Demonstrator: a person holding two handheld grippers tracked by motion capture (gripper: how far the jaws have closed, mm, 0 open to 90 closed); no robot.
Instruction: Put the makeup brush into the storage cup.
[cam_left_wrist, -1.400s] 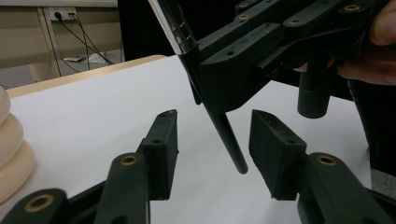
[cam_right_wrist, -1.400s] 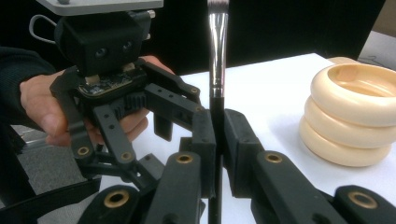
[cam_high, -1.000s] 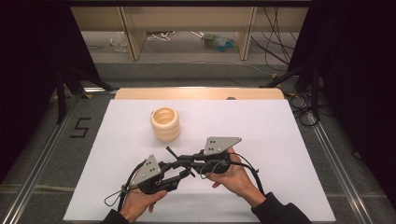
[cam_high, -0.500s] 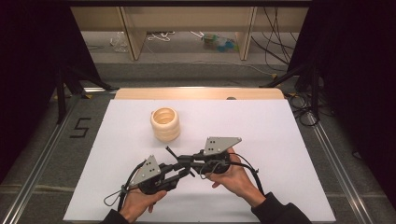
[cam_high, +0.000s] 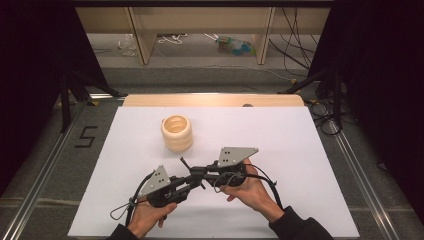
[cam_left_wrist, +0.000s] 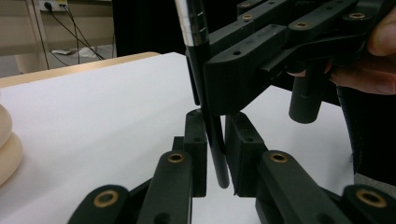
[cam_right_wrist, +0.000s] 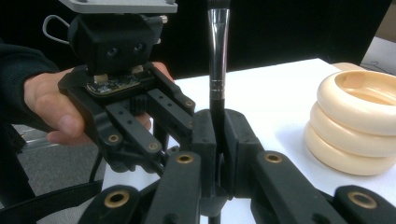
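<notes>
While both hands sit low near the front edge of the white tabletop (cam_high: 300, 150), the slim black-handled makeup brush with a shiny silver ferrule (cam_right_wrist: 217, 70) is being passed from one tool to the other, and that explains the odd nose-to-nose pose. The right tool (cam_right_wrist: 218, 135) has its jaws closed tight on the brush's black handle, holding it upright so that the free end of the handle sticks out where the other tool can reach it. The left tool (cam_left_wrist: 215, 149) has just been closing its jaws around that lower end; in the left gripper view the handle (cam_left_wrist: 219, 158) stands between the two pads, narrowly flanked, with a sliver of gap visible on one side, so I judge the second grip is not yet firm.

The brush is thin, round and smooth, glossy at the metal band and matte along the tapering handle. It looks likely to slip or swivel unless both pads meet it squarely.

Towards the back and left of the middle of the tabletop stands a cream-coloured holder shaped like three stacked rings (cam_high: 176, 133), open at the top, smooth and rounded. It is well apart from the tools and seems the probable place for the brush. The tabletop surface is flat, matte and paper-like.
</notes>
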